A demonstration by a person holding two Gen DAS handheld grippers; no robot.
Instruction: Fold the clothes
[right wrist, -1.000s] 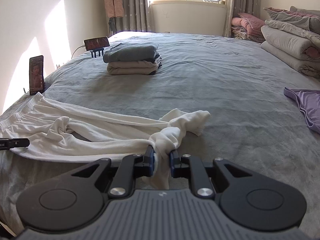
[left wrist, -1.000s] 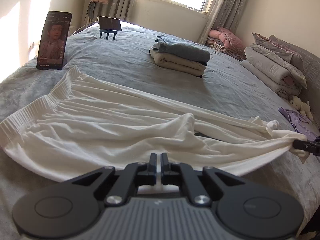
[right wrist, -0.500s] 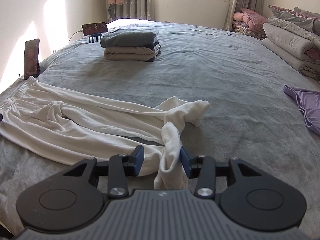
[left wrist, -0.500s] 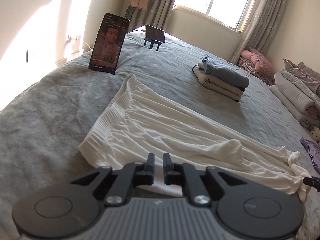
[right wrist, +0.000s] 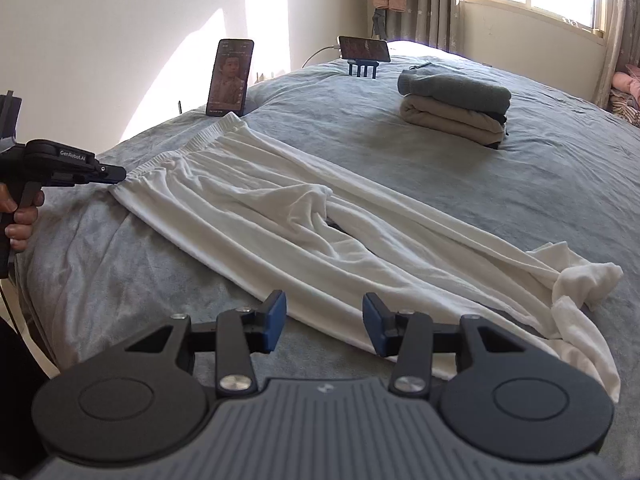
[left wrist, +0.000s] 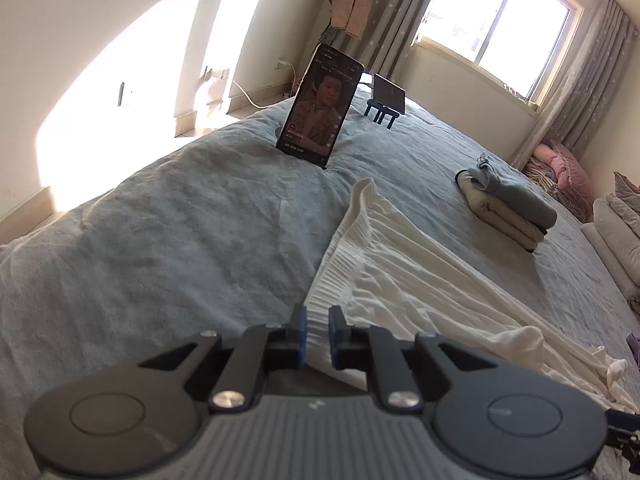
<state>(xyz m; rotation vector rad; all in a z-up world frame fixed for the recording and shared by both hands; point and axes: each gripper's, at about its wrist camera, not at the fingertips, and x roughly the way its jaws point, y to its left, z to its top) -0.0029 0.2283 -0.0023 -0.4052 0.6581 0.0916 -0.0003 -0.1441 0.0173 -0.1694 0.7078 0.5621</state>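
White cotton trousers (right wrist: 304,224): cuffs bunched, unclear; waistband toward left gripper (left wrist: 317,334), opening around its corner. Right gripper (right wrist: 324,326) released.

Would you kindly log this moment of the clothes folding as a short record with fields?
surface: bed with a grey cover
garment: white trousers lying lengthwise, a wrinkle bunched mid-length, cuffs crumpled at the far end
left gripper: at the waistband, jaws opening, elastic edge between the pads
right gripper: open above the near trouser leg, gripping nothing
folded stack: grey piece on beige, farther up the bed
phones: one upright near the waistband, one on a stand beyond
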